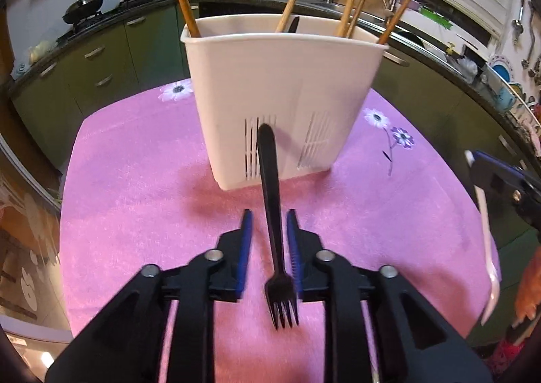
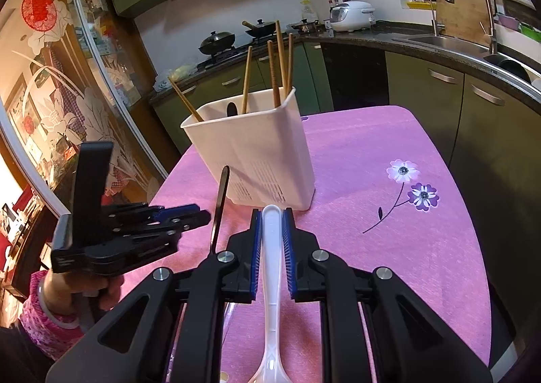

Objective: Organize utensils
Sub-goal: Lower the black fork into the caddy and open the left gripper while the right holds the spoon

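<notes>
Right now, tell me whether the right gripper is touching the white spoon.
Touching. The right wrist view shows the handle of the white spoon pinched between both blue pads of the right gripper, with no gap on either side.

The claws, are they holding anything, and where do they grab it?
The left claw has the black fork between its fingers; whether it grips is unclear. The right claw pinches the white spoon by its handle.
</notes>
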The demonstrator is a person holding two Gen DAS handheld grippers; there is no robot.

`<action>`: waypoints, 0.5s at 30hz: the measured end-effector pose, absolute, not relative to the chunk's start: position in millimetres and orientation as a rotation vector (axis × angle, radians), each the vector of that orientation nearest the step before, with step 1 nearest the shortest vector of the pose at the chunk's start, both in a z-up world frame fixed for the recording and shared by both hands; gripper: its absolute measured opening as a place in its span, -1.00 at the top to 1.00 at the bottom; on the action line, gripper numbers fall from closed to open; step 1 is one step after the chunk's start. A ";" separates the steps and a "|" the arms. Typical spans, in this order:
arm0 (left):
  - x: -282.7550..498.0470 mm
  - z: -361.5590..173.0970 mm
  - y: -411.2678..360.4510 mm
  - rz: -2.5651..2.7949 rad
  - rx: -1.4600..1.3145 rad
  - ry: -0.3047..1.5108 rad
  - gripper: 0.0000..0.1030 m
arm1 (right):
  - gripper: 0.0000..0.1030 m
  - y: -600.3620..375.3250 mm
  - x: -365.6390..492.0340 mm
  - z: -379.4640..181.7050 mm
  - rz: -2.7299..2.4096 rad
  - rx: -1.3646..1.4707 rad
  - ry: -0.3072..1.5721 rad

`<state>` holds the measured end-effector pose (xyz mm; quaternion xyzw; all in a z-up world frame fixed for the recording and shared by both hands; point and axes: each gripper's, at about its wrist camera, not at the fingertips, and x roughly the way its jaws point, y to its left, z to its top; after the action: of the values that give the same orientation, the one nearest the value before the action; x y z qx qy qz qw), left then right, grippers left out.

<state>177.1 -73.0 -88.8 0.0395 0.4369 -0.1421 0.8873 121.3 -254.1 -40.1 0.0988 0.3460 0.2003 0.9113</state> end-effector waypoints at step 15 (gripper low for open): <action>201.7 -97.0 -92.4 -0.259 0.123 0.894 0.77 | 0.74 -262.6 125.1 -50.5 0.409 0.227 0.730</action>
<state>201.7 -92.4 -97.0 0.0591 0.4308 -0.1246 0.8918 125.1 -262.6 -50.5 0.1099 0.3536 0.1982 0.9075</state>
